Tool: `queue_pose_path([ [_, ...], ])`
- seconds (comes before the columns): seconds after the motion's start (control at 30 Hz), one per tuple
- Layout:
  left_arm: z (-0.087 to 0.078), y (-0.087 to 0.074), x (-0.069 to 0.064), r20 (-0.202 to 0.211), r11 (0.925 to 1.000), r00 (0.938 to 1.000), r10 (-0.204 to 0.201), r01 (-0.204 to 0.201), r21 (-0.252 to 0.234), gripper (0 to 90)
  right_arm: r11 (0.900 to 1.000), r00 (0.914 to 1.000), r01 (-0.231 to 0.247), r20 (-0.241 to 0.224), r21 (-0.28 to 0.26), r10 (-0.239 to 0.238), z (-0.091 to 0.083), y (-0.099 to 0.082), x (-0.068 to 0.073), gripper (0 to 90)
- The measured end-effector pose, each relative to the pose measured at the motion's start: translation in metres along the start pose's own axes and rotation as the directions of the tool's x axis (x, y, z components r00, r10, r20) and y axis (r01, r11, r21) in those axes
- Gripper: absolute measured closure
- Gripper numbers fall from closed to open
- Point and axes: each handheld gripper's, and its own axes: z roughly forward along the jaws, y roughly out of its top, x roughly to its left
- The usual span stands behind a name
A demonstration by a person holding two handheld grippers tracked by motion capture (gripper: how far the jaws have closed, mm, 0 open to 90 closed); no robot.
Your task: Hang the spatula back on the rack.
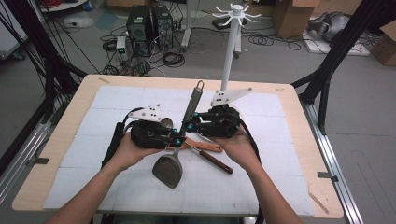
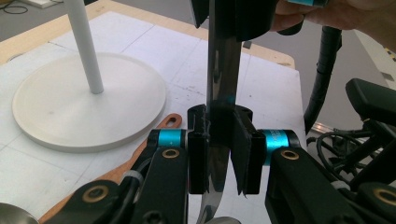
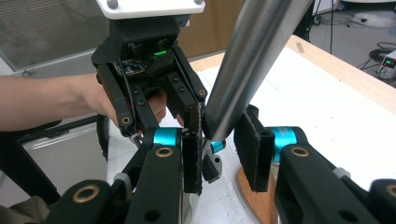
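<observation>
At mid-table, one metal spatula (image 1: 173, 154) is held above the white mat (image 1: 116, 186) between two hand-held tongs. Count: one spatula, two wooden-handled utensils (image 1: 205, 145) lying on the mat beneath it, one white rack stand (image 1: 229, 51) at the far side, one round metal piece (image 1: 166, 123) just beside the left tongs. The spatula has a flat grey blade at its near end, a narrow flat neck and a round steel handle with a hanging loop at its far end. The left tongs (image 2: 219, 158) are clenched on the flat neck. The right tongs (image 3: 223, 144) straddle the round handle; whether the pads press on it cannot be told. No containers are on the table (image 1: 51, 144).
</observation>
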Motion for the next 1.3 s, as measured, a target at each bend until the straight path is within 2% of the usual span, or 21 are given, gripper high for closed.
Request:
queue_pose_path([
  [0.07,0.000,0.000,0.001,0.009,1.0000,1.0000,0.001,-0.001,0.002,77.3,1.0000,1.0000,-0.001,-0.003,-0.001,0.001,0.000,0.000,0.000,73.2],
  [0.17,-0.003,0.000,0.003,0.056,0.9998,0.9984,-0.013,0.014,-0.011,76.0,0.9999,0.9998,0.009,-0.016,-0.005,-0.010,-0.001,0.001,0.001,73.7],
  [0.23,-0.004,0.000,0.003,0.061,0.9997,0.9981,-0.015,0.016,-0.020,73.7,0.9999,0.9996,0.012,-0.026,-0.009,-0.012,-0.001,0.002,0.003,74.1],
  [0.4,-0.003,-0.001,0.004,0.056,0.9999,0.9983,-0.016,0.016,-0.004,72.2,0.9997,0.9990,0.015,-0.043,-0.019,-0.015,-0.002,0.006,0.004,74.6],
  [0.53,-0.001,-0.001,0.004,0.066,0.9997,0.9977,-0.017,0.018,-0.019,76.9,0.9992,0.9986,0.030,-0.042,-0.025,-0.031,-0.003,0.007,0.006,74.8],
  [0.67,-0.002,0.000,0.003,0.053,0.9998,0.9986,-0.005,0.006,-0.018,78.0,0.9989,0.9989,0.037,-0.028,-0.028,-0.038,-0.003,0.007,0.007,74.3],
  [0.87,-0.003,0.000,0.001,0.058,0.9995,0.9983,0.000,0.002,-0.033,85.5,0.9987,0.9996,0.024,-0.016,-0.046,-0.024,0.003,0.007,0.007,71.1],
  [1.0,-0.004,0.000,0.002,0.062,0.9992,0.9981,-0.009,0.011,-0.039,85.5,0.9984,0.9996,0.017,-0.023,-0.054,-0.018,0.006,0.007,0.008,71.5],
  [1.3,-0.007,0.001,0.001,0.062,0.9994,0.9981,0.003,0.000,-0.034,85.7,0.9968,0.9986,-0.008,-0.052,-0.080,0.004,0.011,0.002,0.007,72.2],
])
